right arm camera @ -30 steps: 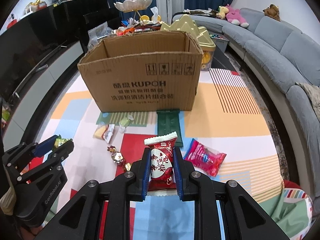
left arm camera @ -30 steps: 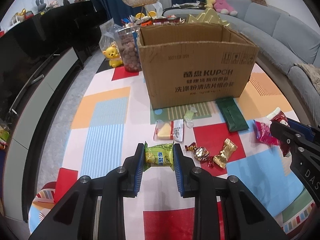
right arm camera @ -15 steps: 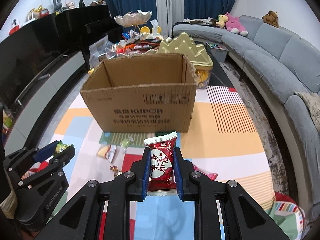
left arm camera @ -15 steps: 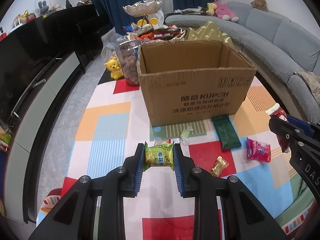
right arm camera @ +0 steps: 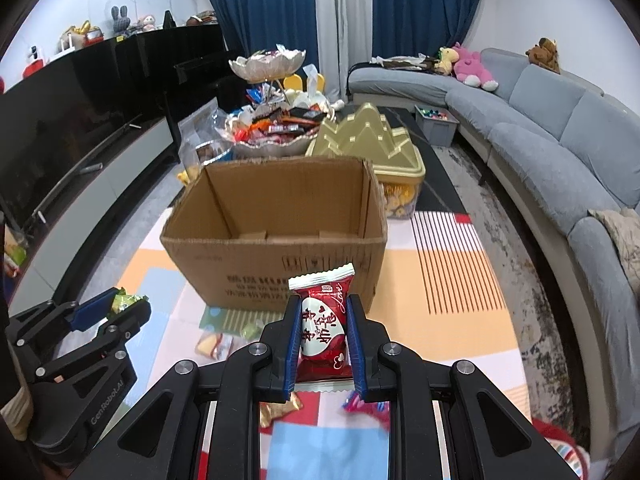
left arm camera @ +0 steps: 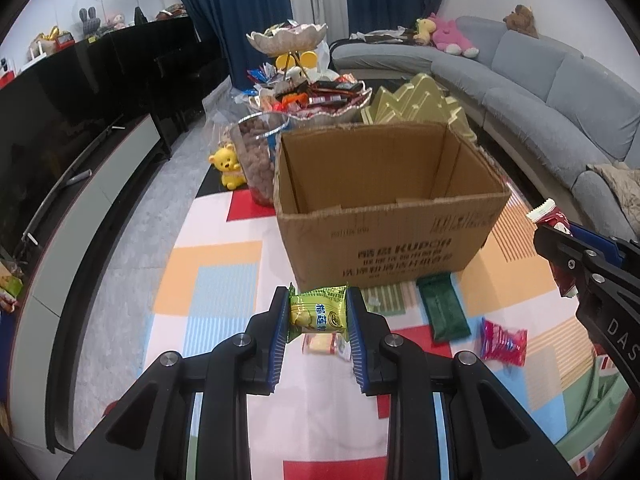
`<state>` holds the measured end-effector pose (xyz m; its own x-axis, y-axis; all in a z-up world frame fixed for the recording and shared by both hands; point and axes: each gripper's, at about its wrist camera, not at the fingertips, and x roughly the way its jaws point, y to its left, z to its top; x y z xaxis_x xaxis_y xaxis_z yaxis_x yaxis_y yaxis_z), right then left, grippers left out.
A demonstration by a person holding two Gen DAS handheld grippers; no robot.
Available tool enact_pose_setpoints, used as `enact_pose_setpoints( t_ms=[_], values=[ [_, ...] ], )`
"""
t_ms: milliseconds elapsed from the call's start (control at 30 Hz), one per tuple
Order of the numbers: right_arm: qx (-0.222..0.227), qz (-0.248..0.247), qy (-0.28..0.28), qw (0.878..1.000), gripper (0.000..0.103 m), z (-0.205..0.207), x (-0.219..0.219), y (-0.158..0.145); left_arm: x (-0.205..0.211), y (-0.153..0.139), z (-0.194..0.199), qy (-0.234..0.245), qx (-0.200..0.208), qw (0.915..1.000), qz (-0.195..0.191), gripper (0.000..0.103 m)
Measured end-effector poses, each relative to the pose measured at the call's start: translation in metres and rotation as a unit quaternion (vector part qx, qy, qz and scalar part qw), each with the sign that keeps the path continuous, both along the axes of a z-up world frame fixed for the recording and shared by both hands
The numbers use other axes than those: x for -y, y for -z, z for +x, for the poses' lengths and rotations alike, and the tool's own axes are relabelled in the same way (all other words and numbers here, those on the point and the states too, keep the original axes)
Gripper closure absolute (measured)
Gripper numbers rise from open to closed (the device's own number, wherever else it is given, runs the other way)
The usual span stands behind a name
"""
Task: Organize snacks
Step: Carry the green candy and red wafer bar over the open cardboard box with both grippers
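My left gripper (left arm camera: 318, 306) is shut on a green snack packet (left arm camera: 318, 314), held in the air in front of the open cardboard box (left arm camera: 392, 240). My right gripper (right arm camera: 323, 320) is shut on a red snack packet (right arm camera: 323, 332), also raised before the box (right arm camera: 276, 256). The box's inside looks empty from here. In the left wrist view the right gripper (left arm camera: 554, 226) with its red packet (left arm camera: 554, 216) shows at the right edge. In the right wrist view the left gripper (right arm camera: 128, 304) shows at the left. Loose snacks lie on the mat: a dark green packet (left arm camera: 444, 312), a pink packet (left arm camera: 504, 342) and a yellow packet (right arm camera: 214, 346).
A colourful mat (left arm camera: 216, 276) covers the table. Behind the box stand a tiered dish of sweets (left arm camera: 308, 100), a jar of brown snacks (left arm camera: 258, 156), a yellow bear (left arm camera: 228, 164) and a gold tin (right arm camera: 368, 140). A grey sofa (right arm camera: 560, 128) is on the right, a black TV cabinet (left arm camera: 80, 120) on the left.
Both grippers have risen and moved toward the box with their packets still held. The box's inside now shows from above.
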<state>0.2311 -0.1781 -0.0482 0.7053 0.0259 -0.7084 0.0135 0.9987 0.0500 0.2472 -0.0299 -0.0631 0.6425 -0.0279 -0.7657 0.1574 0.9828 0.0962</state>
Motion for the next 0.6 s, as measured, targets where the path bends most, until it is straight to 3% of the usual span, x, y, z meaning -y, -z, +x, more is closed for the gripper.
enact_pose_setpoints(
  t_ms=[600],
  values=[
    [0.016, -0.004, -0.004, 1.000, 0.080, 0.046, 0.003, -0.026, 0.008, -0.031, 0.050, -0.005, 0.017, 0.9998, -0.009, 0.075]
  ],
)
